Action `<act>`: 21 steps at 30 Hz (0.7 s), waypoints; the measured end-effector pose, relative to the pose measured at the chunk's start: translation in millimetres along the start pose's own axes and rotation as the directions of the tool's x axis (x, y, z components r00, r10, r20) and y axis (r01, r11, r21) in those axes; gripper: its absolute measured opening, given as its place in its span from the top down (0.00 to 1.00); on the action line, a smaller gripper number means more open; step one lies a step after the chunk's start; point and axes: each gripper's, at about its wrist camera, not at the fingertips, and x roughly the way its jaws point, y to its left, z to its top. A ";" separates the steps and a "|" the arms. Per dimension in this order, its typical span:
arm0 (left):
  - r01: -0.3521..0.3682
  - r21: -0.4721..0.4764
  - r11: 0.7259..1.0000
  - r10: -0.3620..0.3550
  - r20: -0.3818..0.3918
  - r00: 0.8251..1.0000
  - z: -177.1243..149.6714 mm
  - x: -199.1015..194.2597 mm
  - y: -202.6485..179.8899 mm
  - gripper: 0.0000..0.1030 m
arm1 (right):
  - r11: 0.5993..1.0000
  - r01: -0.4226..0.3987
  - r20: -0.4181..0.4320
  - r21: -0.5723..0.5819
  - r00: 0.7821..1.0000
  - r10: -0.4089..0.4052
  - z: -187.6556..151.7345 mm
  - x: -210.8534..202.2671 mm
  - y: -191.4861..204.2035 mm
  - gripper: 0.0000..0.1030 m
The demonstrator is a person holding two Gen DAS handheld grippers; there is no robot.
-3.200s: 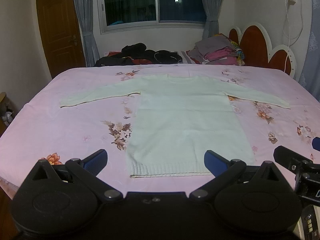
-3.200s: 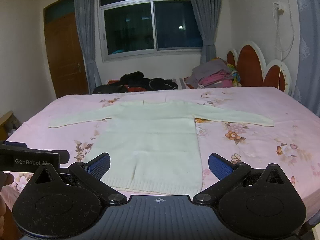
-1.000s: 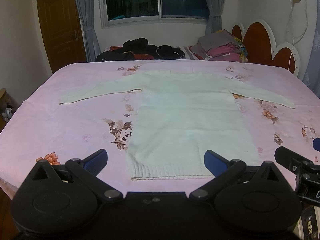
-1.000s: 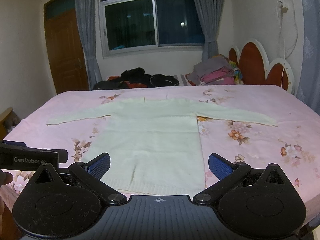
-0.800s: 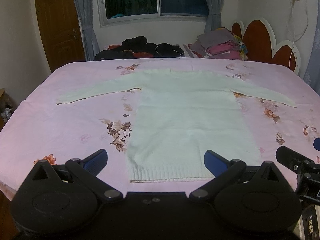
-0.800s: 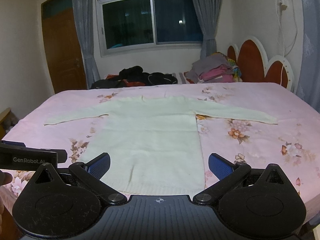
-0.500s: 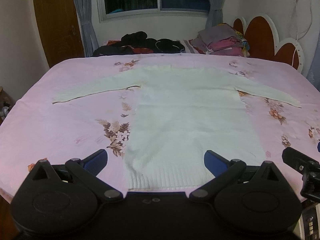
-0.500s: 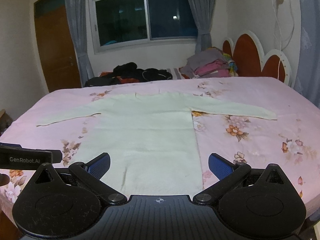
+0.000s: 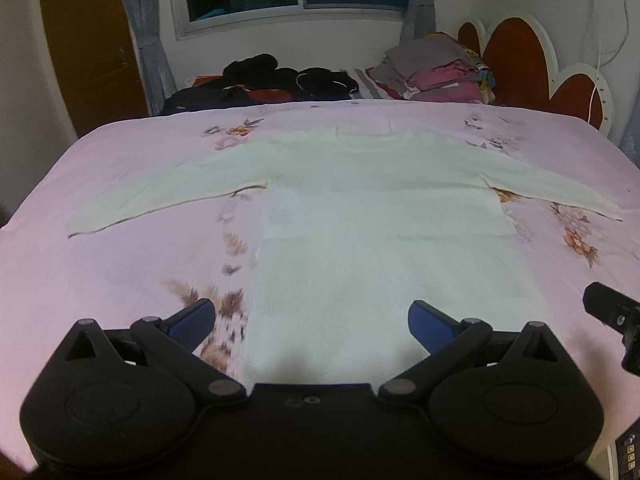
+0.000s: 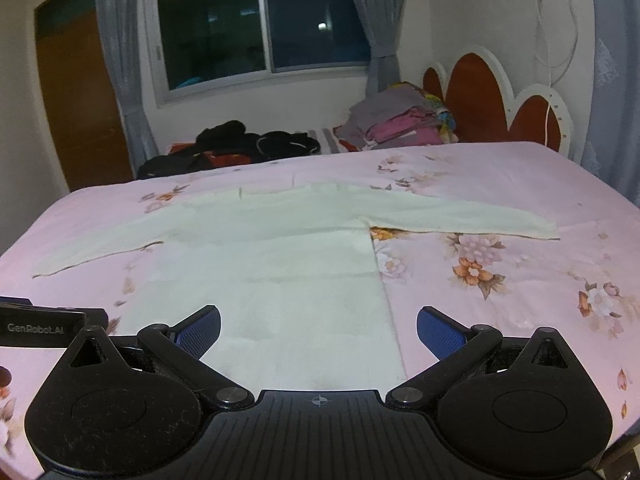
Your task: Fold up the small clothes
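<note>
I see the cream sweater (image 9: 372, 216) lying flat on the pink bed (image 9: 120, 272), sleeves spread, hem nearest me. My left claw (image 9: 312, 320) and right claw (image 10: 318, 326) both hover spread wide over the hem, holding nothing. It looks a soft, light, limp knit; I judge the sleeve cuffs or hem corners the best pinch points

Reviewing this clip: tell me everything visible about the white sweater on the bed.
The white sweater is a pale cream, long-sleeved knit with a round neckline. It lies flat and unfolded on the pink floral bedsheet, neck toward the far side, both sleeves spread outward and angled slightly toward the camera. Faint crease lines cross the body. Its hem is hidden behind the tool bodies. The left tongs and right tongs are open over its lower part; neither grips it.
</note>
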 end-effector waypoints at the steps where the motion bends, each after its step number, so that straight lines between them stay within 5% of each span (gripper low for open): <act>1: 0.005 0.004 1.000 -0.005 0.001 1.000 4.0 5.4 1.1 0.00 | 1.000 0.004 0.002 0.004 1.000 -0.004 3.0 4.9 0.1 0.00; 14: 0.049 0.031 0.998 -0.048 -0.023 0.999 54.9 79.9 10.6 0.00 | 0.995 0.091 -0.006 0.052 0.996 -0.090 47.3 74.7 -10.2 0.00; 21: 0.038 -0.003 0.999 -0.038 -0.024 0.999 74.0 111.7 -0.4 0.00 | 0.991 0.117 -0.030 0.064 0.993 -0.115 62.2 113.9 -49.0 0.00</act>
